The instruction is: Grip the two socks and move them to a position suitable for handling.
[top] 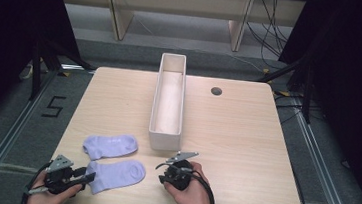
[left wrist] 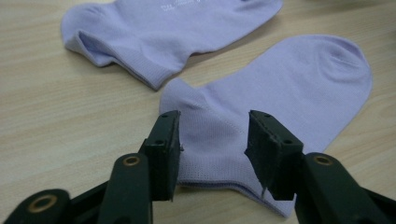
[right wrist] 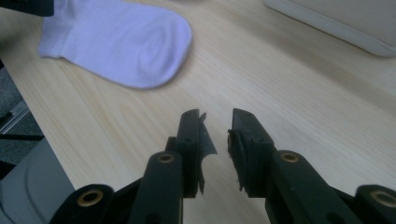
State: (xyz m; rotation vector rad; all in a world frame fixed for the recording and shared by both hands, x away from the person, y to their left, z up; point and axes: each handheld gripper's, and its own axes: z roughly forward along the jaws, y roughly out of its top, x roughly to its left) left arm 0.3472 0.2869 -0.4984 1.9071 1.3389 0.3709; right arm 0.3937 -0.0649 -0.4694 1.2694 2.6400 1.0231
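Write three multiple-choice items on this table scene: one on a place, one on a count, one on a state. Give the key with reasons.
1. Where is the white bin?
A. down the middle of the table
B. at the left edge
C. on the floor

2. How many lilac socks lie on the table?
A. one
B. two
C. four

3. How does the left gripper stand?
A. clamped on the bin
B. open over the near sock's cuff
C. lifting a sock

Key: A, the bin runs lengthwise at the centre; B, the near sock and the far sock lie side by side; B, both jaws stand apart above the cuff.
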